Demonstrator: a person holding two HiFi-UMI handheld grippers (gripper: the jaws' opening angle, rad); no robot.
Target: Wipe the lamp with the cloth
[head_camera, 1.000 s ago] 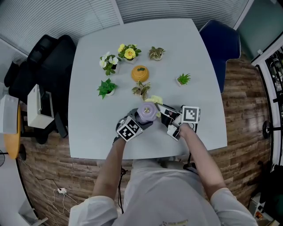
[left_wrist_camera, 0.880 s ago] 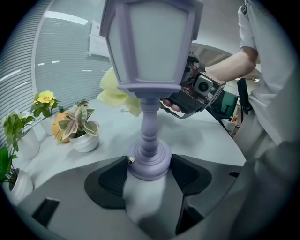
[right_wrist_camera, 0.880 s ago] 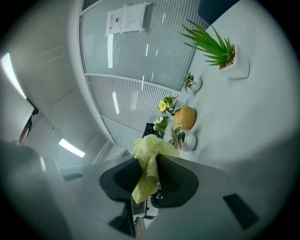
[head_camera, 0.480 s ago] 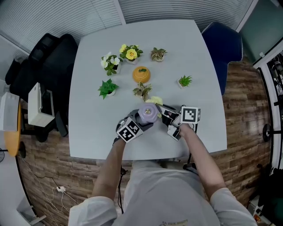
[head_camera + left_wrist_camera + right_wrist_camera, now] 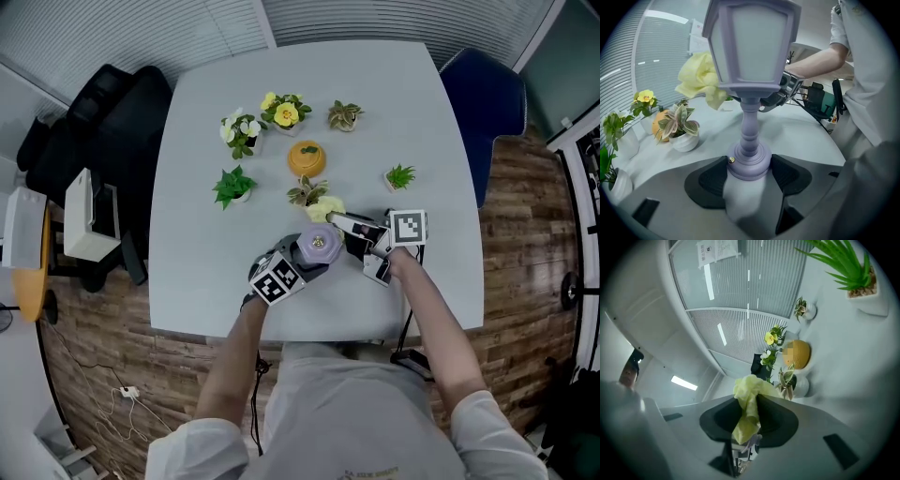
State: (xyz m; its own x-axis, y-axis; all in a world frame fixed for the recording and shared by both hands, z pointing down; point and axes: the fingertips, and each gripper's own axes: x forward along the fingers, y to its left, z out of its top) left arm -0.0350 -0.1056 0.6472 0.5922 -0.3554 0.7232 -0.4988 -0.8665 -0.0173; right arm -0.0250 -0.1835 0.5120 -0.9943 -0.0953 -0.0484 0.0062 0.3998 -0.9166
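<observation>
Right gripper edged up, fingers pinching yellow cloth beside lilac lantern lamp, left gripper fingers clamping its base.

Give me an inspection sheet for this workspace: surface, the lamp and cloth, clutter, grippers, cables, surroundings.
Surface: pale table with rounded corners.
Job's things: purple lamp upright; yellow cloth bunched beside its shade.
Clutter: six small potted plants and an orange round object beyond the lamp.
Grippers: left gripper jaws closed on the lamp's base; right gripper jaws closed on the cloth.
Cables: white cable on the floor, left.
Surroundings: black chair left, blue chair right, wooden floor.
</observation>
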